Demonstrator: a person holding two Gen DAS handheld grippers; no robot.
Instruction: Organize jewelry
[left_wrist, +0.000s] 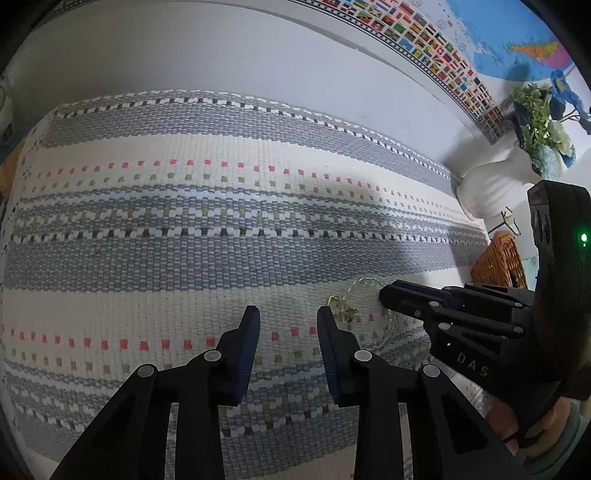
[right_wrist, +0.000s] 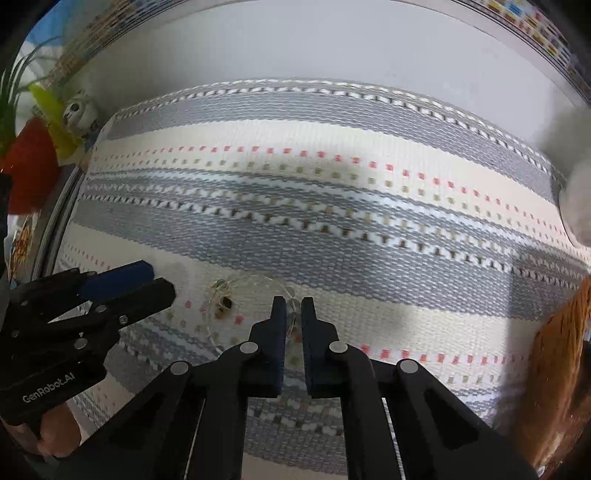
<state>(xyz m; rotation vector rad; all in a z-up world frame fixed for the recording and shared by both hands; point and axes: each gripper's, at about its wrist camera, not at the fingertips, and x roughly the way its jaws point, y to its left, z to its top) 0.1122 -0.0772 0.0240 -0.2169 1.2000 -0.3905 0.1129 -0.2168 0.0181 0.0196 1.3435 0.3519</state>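
A clear beaded bracelet with small gold charms lies on the striped woven mat. My right gripper is shut on the bracelet's near right side, a bead showing between the tips. In the left wrist view the bracelet lies under the right gripper, its gold charms just beyond my right fingertip. My left gripper is open and empty, low over the mat, just left of the bracelet. It shows at the left of the right wrist view.
A wicker basket stands at the mat's right edge, also seen in the right wrist view. A white vase with flowers stands behind it. A flag map hangs on the wall. A red object and a small figurine sit left.
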